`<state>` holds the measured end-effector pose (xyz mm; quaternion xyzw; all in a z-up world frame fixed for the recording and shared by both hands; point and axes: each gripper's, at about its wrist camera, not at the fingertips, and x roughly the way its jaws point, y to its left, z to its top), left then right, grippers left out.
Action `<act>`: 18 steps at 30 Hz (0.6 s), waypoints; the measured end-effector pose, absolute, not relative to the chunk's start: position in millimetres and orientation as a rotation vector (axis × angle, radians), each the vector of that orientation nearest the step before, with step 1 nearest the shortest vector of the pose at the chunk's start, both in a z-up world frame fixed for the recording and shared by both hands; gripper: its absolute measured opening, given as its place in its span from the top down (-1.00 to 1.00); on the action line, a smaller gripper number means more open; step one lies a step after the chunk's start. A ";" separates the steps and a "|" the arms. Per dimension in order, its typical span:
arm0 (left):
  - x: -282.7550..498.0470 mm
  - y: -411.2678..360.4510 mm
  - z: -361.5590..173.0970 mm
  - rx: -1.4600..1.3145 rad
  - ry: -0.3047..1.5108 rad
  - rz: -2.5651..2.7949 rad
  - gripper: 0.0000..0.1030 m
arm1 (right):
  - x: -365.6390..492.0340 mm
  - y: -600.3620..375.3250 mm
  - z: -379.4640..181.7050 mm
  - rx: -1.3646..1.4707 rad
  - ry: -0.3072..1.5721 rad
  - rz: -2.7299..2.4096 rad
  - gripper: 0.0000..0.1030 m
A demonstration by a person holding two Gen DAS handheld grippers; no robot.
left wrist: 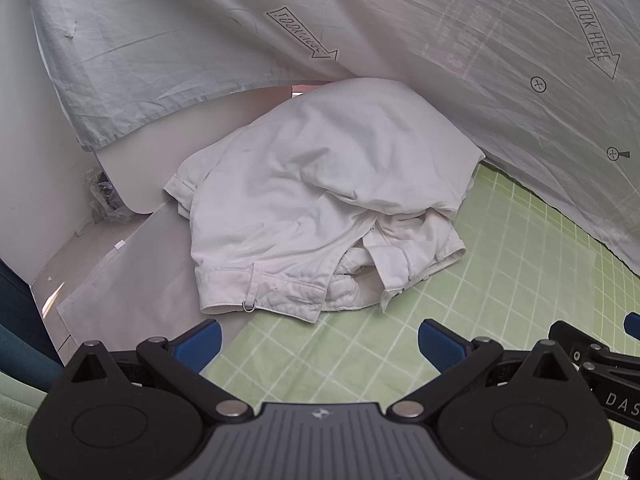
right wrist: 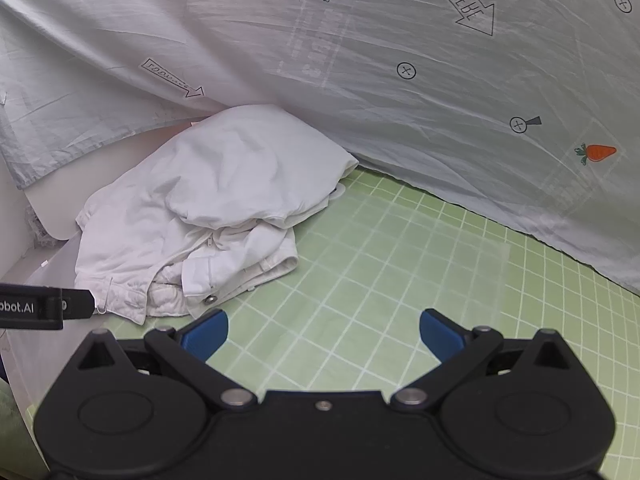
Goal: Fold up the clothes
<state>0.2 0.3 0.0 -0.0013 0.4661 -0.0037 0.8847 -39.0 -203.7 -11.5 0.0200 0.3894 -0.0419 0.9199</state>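
Observation:
A white garment [left wrist: 320, 200], folded into a thick bundle with its waistband and a metal ring toward me, lies at the left edge of the green grid mat [left wrist: 500, 280]. It also shows in the right wrist view [right wrist: 208, 208], with a snap button at its front corner. My left gripper [left wrist: 319, 342] is open and empty, just in front of the bundle. My right gripper [right wrist: 324, 332] is open and empty over the mat, to the right of the bundle. The left gripper's body [right wrist: 44, 306] shows at the left edge of the right wrist view.
A pale printed sheet [left wrist: 440, 40] with carrots and arrows hangs behind the bundle and along the mat's far edge [right wrist: 440, 100]. A clear plastic bag [left wrist: 120, 280] lies on the white surface left of the mat. Crumpled wrapping [left wrist: 102, 196] sits farther left.

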 end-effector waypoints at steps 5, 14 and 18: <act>1.2 3.9 0.5 -0.002 0.971 -0.007 -1.00 | -40.8 -203.4 -12.3 0.030 0.799 -0.093 -1.00; 1.7 2.1 -1.3 -0.001 0.978 0.003 -1.00 | -40.9 -203.7 -13.4 0.040 0.800 -0.093 -1.00; 1.0 2.4 -0.5 0.001 0.978 0.002 -1.00 | -41.1 -201.9 -14.4 0.041 0.799 -0.094 -1.00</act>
